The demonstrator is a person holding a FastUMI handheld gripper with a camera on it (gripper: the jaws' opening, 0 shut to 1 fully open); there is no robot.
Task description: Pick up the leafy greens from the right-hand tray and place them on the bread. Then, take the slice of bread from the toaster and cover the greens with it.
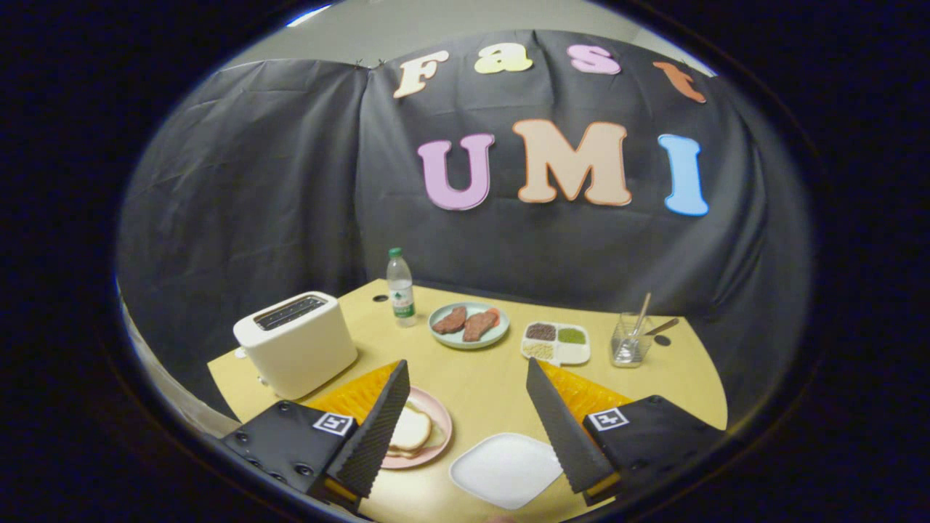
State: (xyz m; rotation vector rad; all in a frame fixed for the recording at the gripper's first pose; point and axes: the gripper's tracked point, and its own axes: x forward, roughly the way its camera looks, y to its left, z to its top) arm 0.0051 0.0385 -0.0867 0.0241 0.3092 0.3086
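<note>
Clearly parted fingers, nothing between them: gripper [465, 421] released, held above the desk's [479, 385] near edge.

Left to right:

Toaster [296, 343] at the desk's left edge, white, slots up; slots dark, contents impossible to tell.

Pink plate [436, 436] just right of the toaster toward the near edge, partly behind the left finger [374, 428]. Bread [410, 428] on it, pale slice lying flat.

Bottle [400, 288] near the far edge, upright, green cap, just right of the toaster's far corner.

Round plate [468, 338] right of the bottle, pale blue-green, two brown meat pieces [465, 322] lying side by side on it.

White tray [506, 468] at the near edge, between the fingers and slightly right of the pink plate, square with rounded corners, surface bare white; no greens to be made out on it.

Divided dish [558, 343] right of the round plate, white, compartments with dark, green and yellowish fillings.

Right finger [563, 428] at the white tray's right side, not touching it as far as can be told.

Glass [630, 339] toward the desk's right edge, clear, a stick [642, 312] leaning inside. Small dark item just beside it, too small to tell.

Orange shapes behind both fingers at the gripper body.
</note>
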